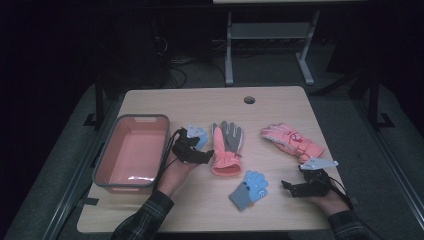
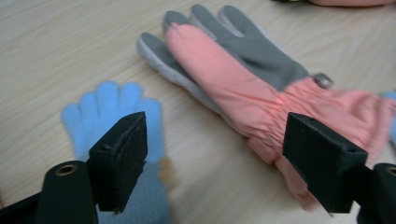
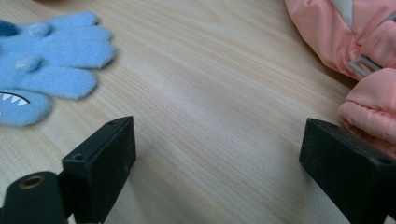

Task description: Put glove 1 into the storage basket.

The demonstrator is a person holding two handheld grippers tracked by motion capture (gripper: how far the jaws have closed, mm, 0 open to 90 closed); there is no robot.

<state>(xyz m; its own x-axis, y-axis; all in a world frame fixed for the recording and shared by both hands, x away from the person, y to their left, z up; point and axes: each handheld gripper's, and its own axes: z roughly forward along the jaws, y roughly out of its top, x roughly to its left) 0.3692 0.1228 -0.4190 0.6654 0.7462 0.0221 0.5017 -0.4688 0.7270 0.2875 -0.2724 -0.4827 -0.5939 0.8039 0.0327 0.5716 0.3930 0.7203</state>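
Gloves lie spread in a loose row on the table (image 1: 280,107), apart enough to pick singly, with a pink bin (image 1: 131,150) at the left, likely their destination. The left gripper (image 1: 199,146) hovers with released jaws over the small blue glove (image 2: 114,119) beside the bin; its fingers point far. The right gripper (image 1: 286,186) rests near, jaws released, holding nothing.
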